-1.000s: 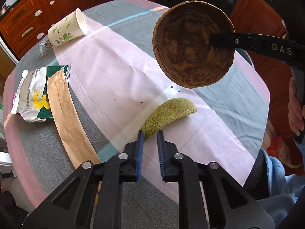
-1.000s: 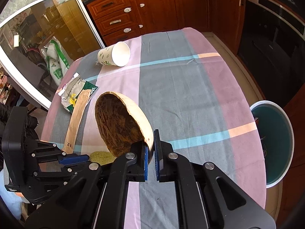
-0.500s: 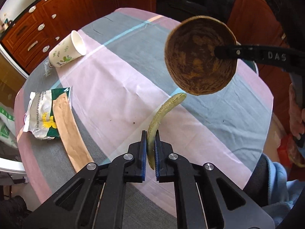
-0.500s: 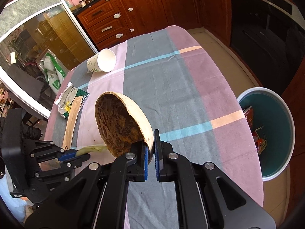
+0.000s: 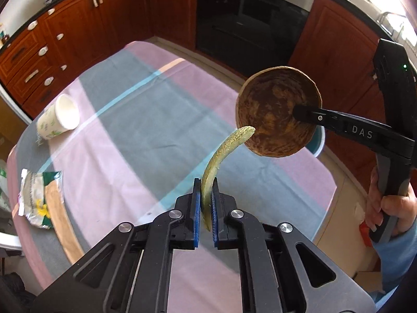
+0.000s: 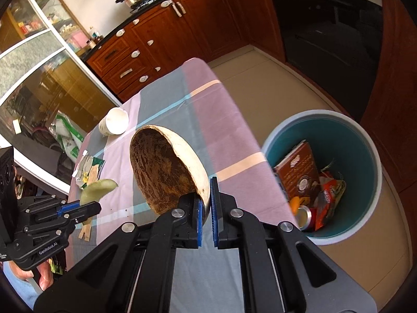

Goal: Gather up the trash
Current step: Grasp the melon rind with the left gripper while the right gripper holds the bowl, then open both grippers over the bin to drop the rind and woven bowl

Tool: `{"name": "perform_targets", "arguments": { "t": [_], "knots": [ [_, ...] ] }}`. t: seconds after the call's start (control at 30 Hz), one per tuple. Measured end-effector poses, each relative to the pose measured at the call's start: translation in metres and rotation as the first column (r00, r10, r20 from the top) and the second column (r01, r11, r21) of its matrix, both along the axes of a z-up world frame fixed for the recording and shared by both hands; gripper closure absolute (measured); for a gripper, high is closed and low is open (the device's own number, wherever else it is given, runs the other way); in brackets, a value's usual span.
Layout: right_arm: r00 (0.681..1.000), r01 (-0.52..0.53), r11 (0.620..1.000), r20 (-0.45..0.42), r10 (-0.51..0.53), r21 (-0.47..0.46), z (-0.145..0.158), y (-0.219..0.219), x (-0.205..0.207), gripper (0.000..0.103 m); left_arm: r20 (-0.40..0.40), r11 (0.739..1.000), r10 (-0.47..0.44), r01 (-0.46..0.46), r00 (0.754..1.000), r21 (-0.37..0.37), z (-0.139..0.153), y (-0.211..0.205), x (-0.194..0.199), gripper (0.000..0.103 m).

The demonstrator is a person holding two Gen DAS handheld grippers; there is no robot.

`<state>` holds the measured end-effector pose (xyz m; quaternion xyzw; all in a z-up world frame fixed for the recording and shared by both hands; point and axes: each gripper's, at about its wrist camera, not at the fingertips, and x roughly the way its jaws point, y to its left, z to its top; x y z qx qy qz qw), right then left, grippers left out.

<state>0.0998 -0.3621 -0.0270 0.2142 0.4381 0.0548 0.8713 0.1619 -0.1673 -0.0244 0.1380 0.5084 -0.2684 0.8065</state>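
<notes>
My left gripper [image 5: 206,200] is shut on a curved green melon rind slice [image 5: 224,151], held up above the table; the right wrist view shows that slice [image 6: 97,189] at lower left. My right gripper [image 6: 206,200] is shut on the rim of a hollowed melon half [image 6: 161,172] with a dark brown inside, lifted over the table's right side. In the left wrist view the melon half [image 5: 273,114] hangs at upper right. A paper cup [image 5: 60,117] lies on its side at the table's far left. A crumpled wrapper [image 5: 36,198] and a brown paper strip [image 5: 60,221] lie at the left edge.
A round teal bin [image 6: 365,146] stands on the floor to the right of the table, holding a brown box, a can and wrappers. The table carries a pink, grey and blue cloth [image 5: 135,135]. Wooden cabinets [image 6: 135,52] and a dark oven stand behind. A hand [image 5: 393,208] grips the right tool.
The left gripper closed on the rind slice and lifted it off the cloth. Both grippers moved to the right, and the bin has come much nearer in the right wrist view.
</notes>
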Motion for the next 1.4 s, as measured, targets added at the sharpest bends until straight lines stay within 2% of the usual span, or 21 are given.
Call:
{"name": "perform_targets", "arguments": {
  "t": [0.27, 0.43, 0.63, 0.87, 0.93, 0.97, 1.0, 1.03, 1.07, 1.13, 1.17, 1.23, 1.4],
  "knots": [
    [0.982, 0.185, 0.983, -0.031, -0.185, -0.013, -0.011, -0.1, -0.026, 0.098, -0.077, 0.992, -0.123, 0.121, 0.989, -0.032, -0.027, -0.116, 0.012, 0.095],
    [0.964, 0.255, 0.966, -0.072, -0.257, -0.048, -0.026, -0.138, -0.033, 0.098, -0.101, 0.987, -0.163, 0.162, 0.981, -0.019, -0.043, -0.167, 0.02, 0.095],
    [0.953, 0.268, 0.96, -0.123, -0.276, -0.079, -0.045, -0.155, -0.028, 0.097, -0.136, 0.984, -0.174, 0.177, 0.975, 0.005, -0.065, -0.194, 0.027, 0.095],
    [0.952, 0.235, 0.969, -0.181, -0.245, -0.075, -0.07, -0.153, -0.013, 0.097, -0.168, 0.986, -0.161, 0.167, 0.973, 0.026, -0.086, -0.203, 0.038, 0.094],
    [0.953, 0.228, 0.972, -0.188, -0.236, -0.064, -0.074, -0.151, -0.008, 0.091, -0.169, 0.986, -0.156, 0.163, 0.973, 0.031, -0.087, -0.203, 0.04, 0.089],
    [0.954, 0.226, 0.972, -0.189, -0.233, -0.059, -0.074, -0.151, -0.007, 0.088, -0.165, 0.986, -0.155, 0.162, 0.974, 0.029, -0.087, -0.202, 0.041, 0.077],
    [0.955, 0.227, 0.972, -0.185, -0.233, -0.054, -0.075, -0.151, -0.007, 0.083, -0.155, 0.987, -0.152, 0.158, 0.976, 0.029, -0.085, -0.199, 0.039, 0.069],
    [0.956, 0.227, 0.973, -0.18, -0.232, -0.048, -0.074, -0.15, -0.006, 0.074, -0.139, 0.988, -0.144, 0.149, 0.98, 0.031, -0.083, -0.197, 0.039, 0.052],
    [0.957, 0.228, 0.973, -0.175, -0.233, -0.048, -0.073, -0.149, -0.006, 0.069, -0.118, 0.99, -0.136, 0.141, 0.984, 0.029, -0.081, -0.195, 0.038, 0.046],
    [0.958, 0.231, 0.971, -0.161, -0.237, -0.053, -0.069, -0.146, -0.004, 0.046, -0.105, 0.992, -0.126, 0.129, 0.986, 0.017, -0.077, -0.191, 0.039, 0.043],
    [0.958, 0.236, 0.97, -0.156, -0.242, -0.057, -0.067, -0.145, -0.004, 0.042, -0.111, 0.993, -0.12, 0.121, 0.987, 0.009, -0.076, -0.189, 0.04, 0.04],
    [0.956, 0.247, 0.967, -0.149, -0.253, -0.056, -0.063, -0.144, -0.005, 0.026, -0.115, 0.994, -0.109, 0.109, 0.987, -0.004, -0.072, -0.185, 0.04, 0.036],
    [0.952, 0.257, 0.965, -0.158, -0.262, -0.054, -0.056, -0.139, -0.005, 0.023, -0.116, 0.996, -0.09, 0.087, 0.989, -0.025, -0.066, -0.172, 0.037, 0.032]
  ]
}}
